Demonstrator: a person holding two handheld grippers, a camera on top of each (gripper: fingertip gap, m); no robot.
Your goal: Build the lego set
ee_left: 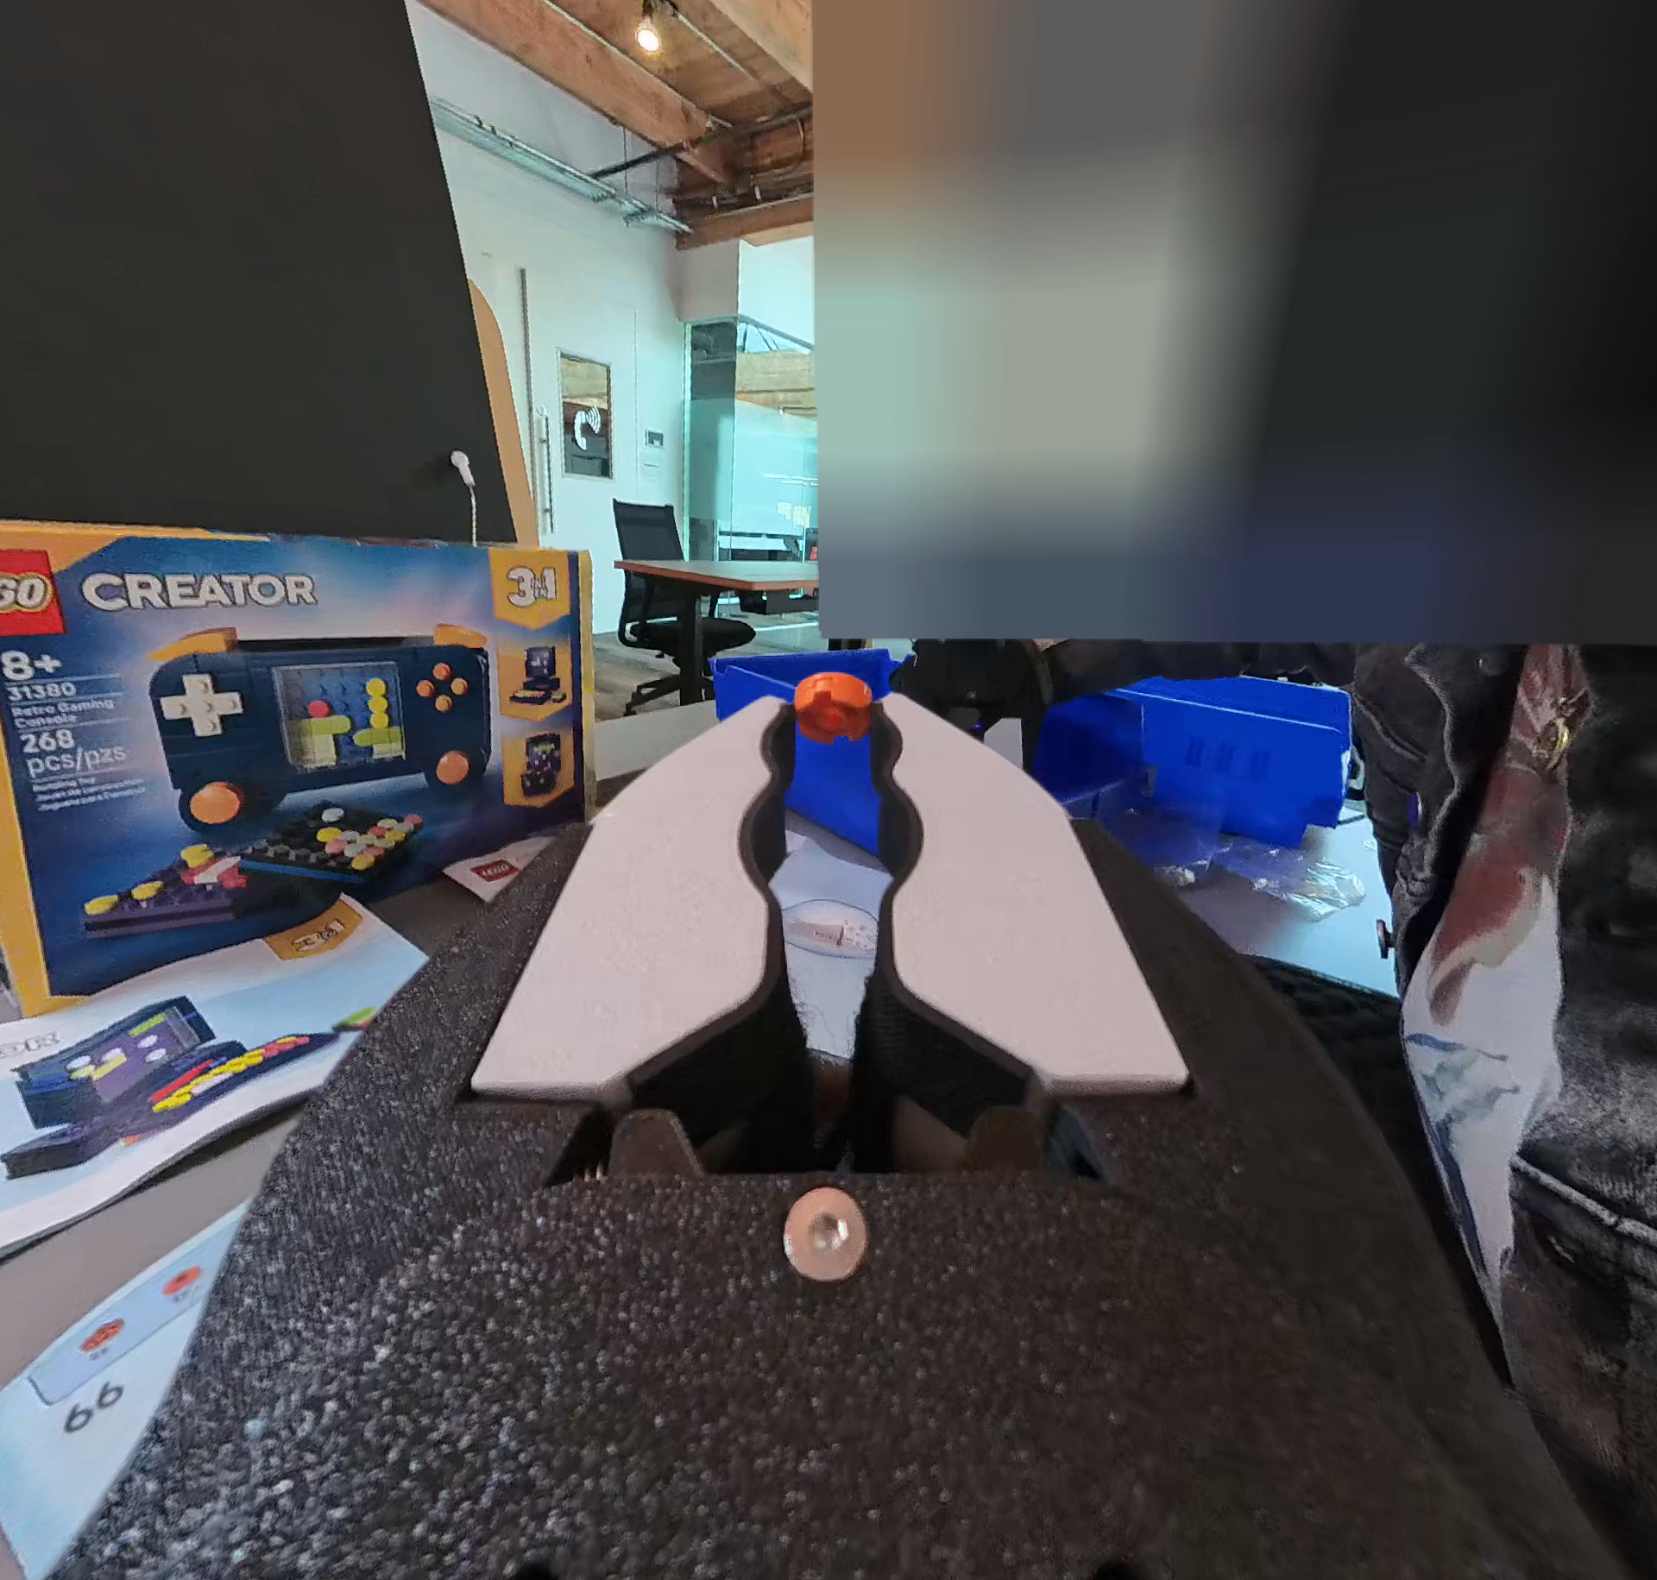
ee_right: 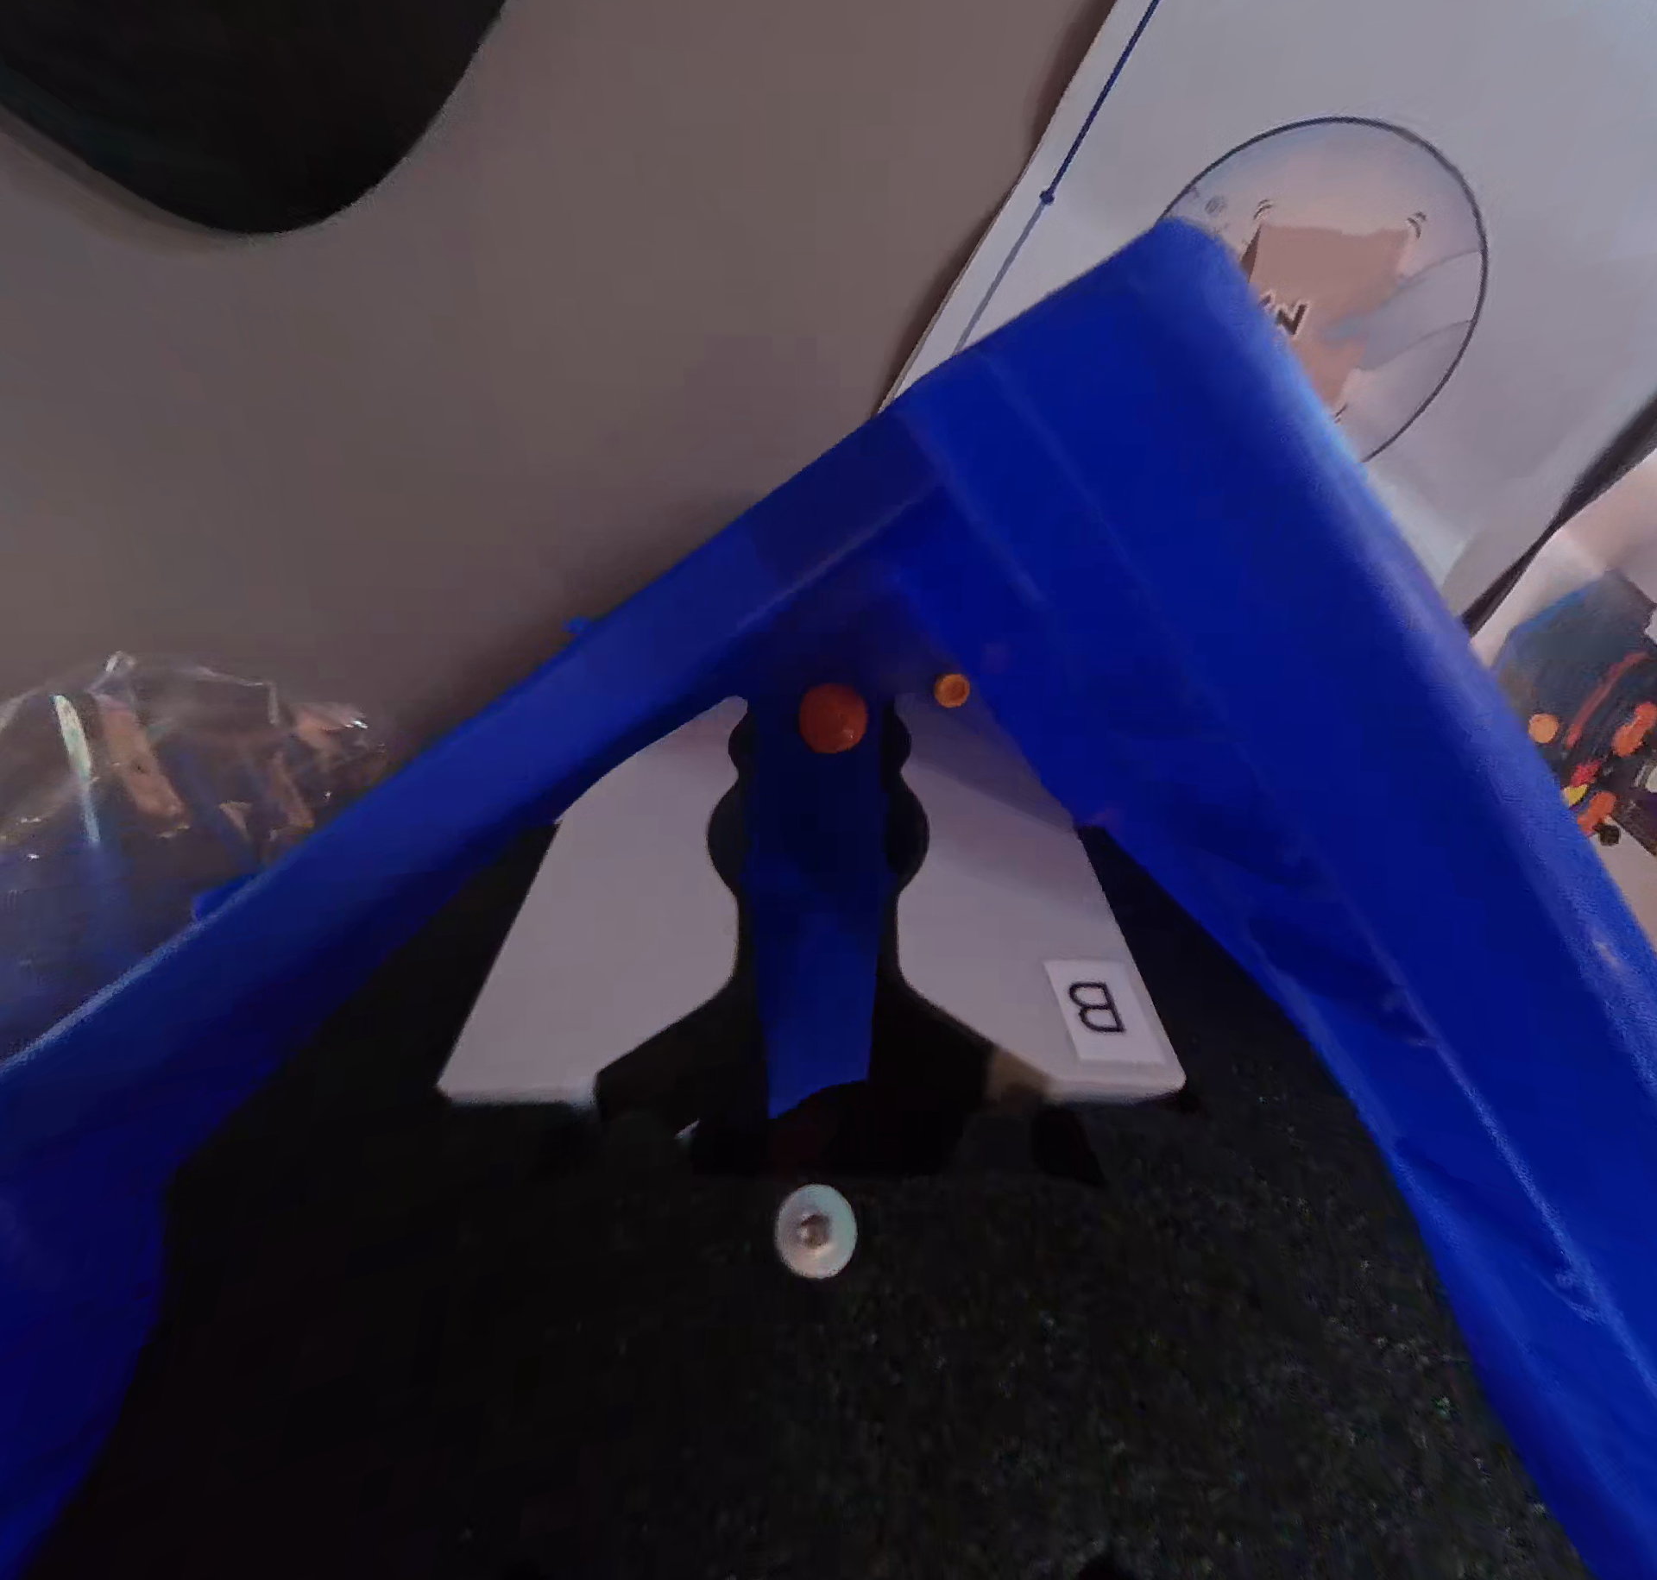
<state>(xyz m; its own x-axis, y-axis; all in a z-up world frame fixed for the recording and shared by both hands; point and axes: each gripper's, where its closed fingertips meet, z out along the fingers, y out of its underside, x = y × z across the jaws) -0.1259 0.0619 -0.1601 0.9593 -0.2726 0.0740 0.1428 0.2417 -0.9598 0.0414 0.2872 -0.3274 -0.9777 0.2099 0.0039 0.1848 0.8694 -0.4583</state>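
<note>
Left claw [ee_left: 832, 712] pinches an orange round piece [ee_left: 831, 708] at frame centre. Only the right view shows the right claw [ee_right: 829, 721] inside a blue bin [ee_right: 1121, 605], grasping an orange stud [ee_right: 833, 717].

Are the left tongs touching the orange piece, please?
Touching: the left wrist view shows the orange piece pinched between the tips of the left tongs.
</note>
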